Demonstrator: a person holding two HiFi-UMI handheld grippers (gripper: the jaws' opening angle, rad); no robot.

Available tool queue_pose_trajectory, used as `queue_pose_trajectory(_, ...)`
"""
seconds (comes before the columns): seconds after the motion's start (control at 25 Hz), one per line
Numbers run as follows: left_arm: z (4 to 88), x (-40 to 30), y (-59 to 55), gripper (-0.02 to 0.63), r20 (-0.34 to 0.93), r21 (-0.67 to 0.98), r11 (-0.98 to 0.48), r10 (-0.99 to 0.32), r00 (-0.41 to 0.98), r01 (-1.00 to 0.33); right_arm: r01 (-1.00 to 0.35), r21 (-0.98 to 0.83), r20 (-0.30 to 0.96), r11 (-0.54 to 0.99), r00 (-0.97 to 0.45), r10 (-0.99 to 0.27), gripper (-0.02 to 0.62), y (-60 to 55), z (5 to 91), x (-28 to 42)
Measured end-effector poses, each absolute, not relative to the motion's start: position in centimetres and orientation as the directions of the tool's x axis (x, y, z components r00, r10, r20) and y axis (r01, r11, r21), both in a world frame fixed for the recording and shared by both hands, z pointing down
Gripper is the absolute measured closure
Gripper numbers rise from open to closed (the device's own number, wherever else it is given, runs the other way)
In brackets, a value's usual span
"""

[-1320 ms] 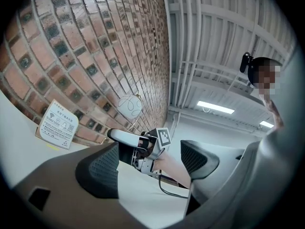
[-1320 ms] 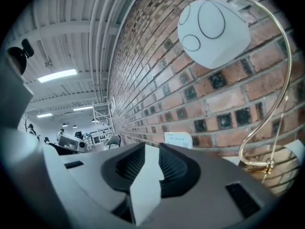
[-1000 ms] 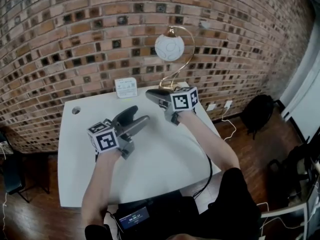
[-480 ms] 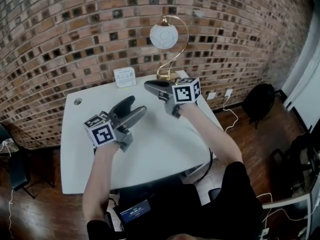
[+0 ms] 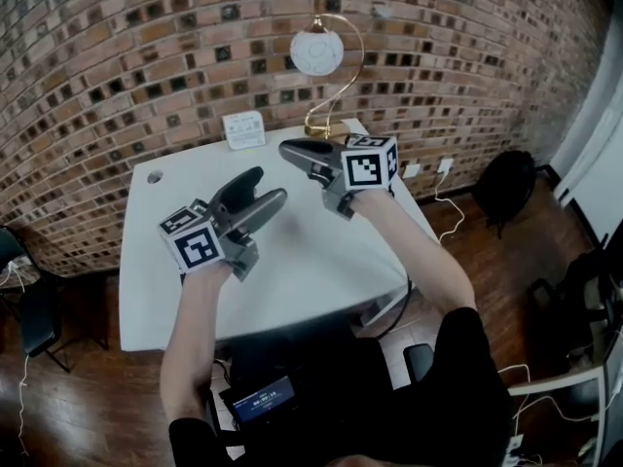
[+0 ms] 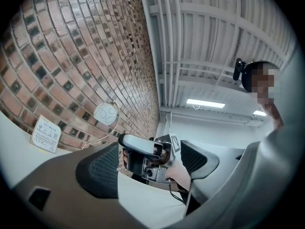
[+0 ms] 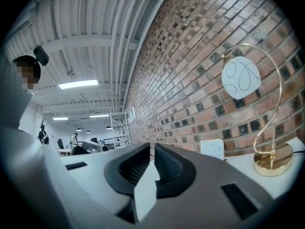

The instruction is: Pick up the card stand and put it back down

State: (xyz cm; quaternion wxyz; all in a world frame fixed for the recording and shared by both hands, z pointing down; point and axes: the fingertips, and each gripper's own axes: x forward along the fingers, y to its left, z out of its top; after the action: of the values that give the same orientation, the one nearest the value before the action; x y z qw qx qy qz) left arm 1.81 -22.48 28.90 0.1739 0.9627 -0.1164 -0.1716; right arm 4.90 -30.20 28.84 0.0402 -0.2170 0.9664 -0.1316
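The left gripper point(image 5: 263, 191), a grey two-jaw hand-held unit with a marker cube at its rear, is held above the left half of the table with its jaws wide apart and nothing between them; in the left gripper view the gap frames only the other gripper and the hand that holds it. The right gripper point(image 5: 292, 154), of the same build, is held above the far right part of the table. Its jaws are drawn almost together, with only a thin slit between the ribbed pads and nothing in that slit. Both grippers are clear of the white rectangular table point(image 5: 292, 280). The small white upright card stand point(image 5: 244, 129) stands on the table at its far edge, just in front of the red-brown brick wall point(image 5: 146, 56), well apart from both grippers and untouched. To its right on the same far edge stands a lamp point(image 5: 314, 53) with a white globe shade, a curved gold stem and a round gold base.
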Motion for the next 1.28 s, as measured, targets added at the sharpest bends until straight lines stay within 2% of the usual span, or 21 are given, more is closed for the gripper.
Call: queue_pose_trajectory(1.28, 26.8, 1.7, -14.3, 0.208, -0.32, 0.296, -0.942, -0.255, 0.912, -0.159, -0.32, -0.208, -0.191, 0.924, -0.914, -0.359, 0.565, -18.5, 24.4, 4.6)
